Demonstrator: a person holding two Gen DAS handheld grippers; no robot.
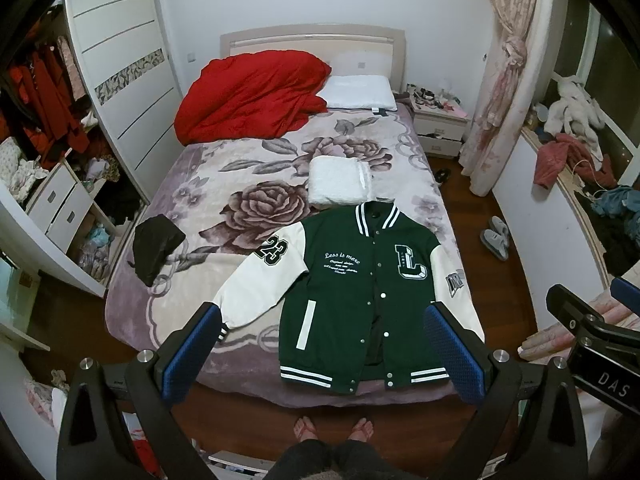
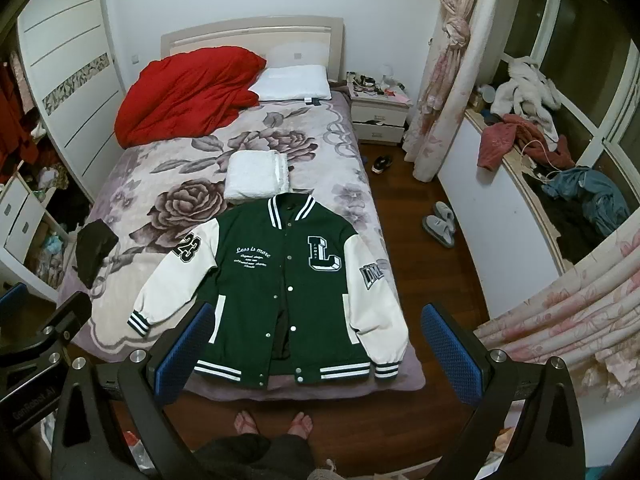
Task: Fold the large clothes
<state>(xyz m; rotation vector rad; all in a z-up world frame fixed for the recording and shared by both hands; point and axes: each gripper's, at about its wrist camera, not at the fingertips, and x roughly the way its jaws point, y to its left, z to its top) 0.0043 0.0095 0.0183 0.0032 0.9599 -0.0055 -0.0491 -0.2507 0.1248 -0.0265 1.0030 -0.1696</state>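
A green varsity jacket (image 1: 352, 280) with white sleeves lies flat, front up, at the foot of the bed; it also shows in the right wrist view (image 2: 272, 280). Both sleeves are spread out to the sides. My left gripper (image 1: 324, 340) is open and empty, held high above the bed's foot. My right gripper (image 2: 316, 340) is open and empty too, at a similar height. The right gripper shows at the right edge of the left wrist view (image 1: 592, 320), and the left gripper at the left edge of the right wrist view (image 2: 40, 320).
A folded white garment (image 1: 340, 182) lies just beyond the jacket's collar. A black garment (image 1: 154, 248) lies at the bed's left edge. A red duvet (image 1: 248, 96) and a pillow (image 1: 358, 92) lie at the head. Slippers (image 2: 440, 224) are on the floor at right.
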